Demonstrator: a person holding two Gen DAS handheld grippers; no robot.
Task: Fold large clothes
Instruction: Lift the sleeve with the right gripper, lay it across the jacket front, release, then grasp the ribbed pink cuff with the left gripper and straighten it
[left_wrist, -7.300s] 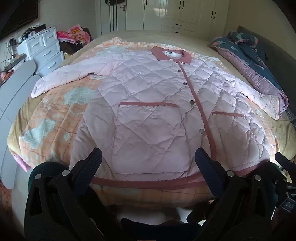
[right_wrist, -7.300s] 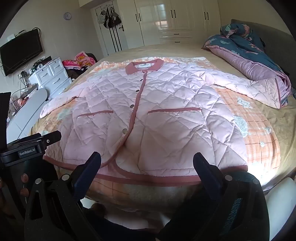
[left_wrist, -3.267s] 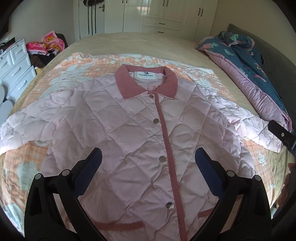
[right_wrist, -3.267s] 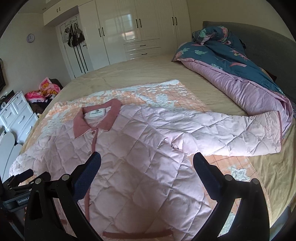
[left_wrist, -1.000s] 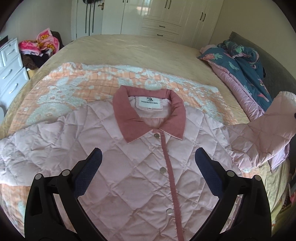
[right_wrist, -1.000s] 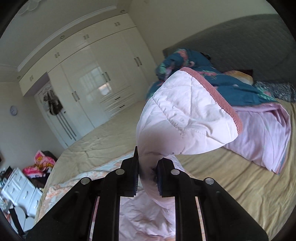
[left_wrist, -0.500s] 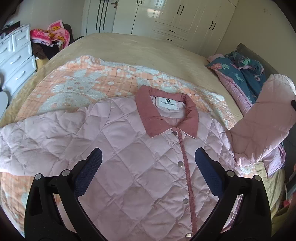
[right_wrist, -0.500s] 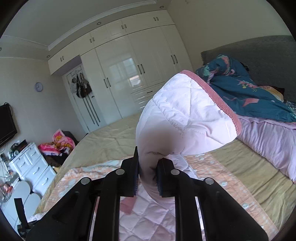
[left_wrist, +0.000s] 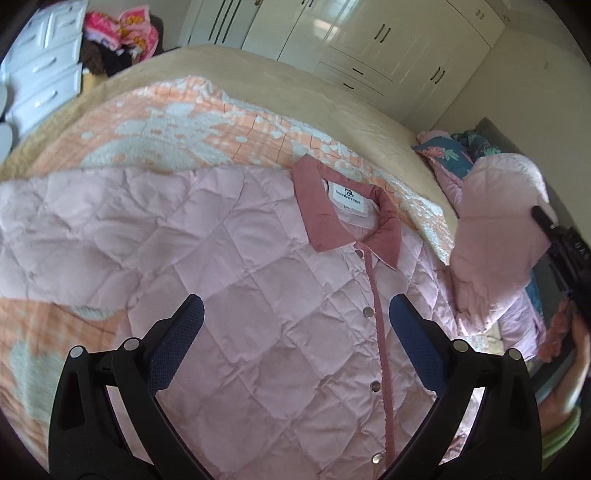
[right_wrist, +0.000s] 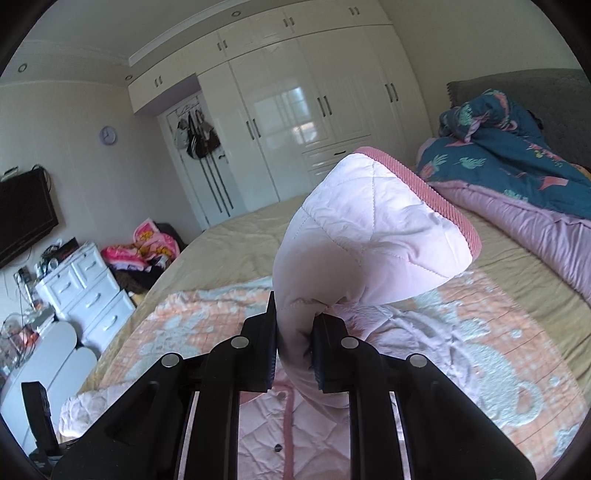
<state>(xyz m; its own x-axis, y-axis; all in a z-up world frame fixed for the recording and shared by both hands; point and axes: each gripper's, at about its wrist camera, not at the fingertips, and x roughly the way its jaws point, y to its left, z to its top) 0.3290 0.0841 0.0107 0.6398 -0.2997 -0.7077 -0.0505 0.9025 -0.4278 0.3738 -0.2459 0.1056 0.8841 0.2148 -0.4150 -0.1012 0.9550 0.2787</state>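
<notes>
A quilted pink jacket (left_wrist: 258, 295) is shown laid face up on an orange patterned blanket (left_wrist: 177, 122) spread over the bed (left_wrist: 229, 70), its buttoned placket and darker pink collar (left_wrist: 325, 221) lying flat. The right sleeve (right_wrist: 369, 240) is held raised above the bed, its ribbed cuff (right_wrist: 424, 192) turned upward; the fabric just below the cuff is pinched between the fingers of the right gripper (right_wrist: 294, 354), which are closed narrowly on it. A grip near the cuff is judged to give control of the whole sleeve, so that it can be carried across the chest as the first fold. The left gripper (left_wrist: 295, 325) is held over the jacket front beside the placket, its blue-padded fingers (left_wrist: 181, 332) wide apart and holding nothing; no contact with the cloth can be confirmed. This position is judged to serve for pinning the body while the sleeve is drawn over. The left sleeve (left_wrist: 62, 236) lies spread flat towards the white drawers (left_wrist: 40, 77), not yet folded. A blue floral duvet (right_wrist: 517, 166) is bunched at the headboard, well apart from the jacket.
</notes>
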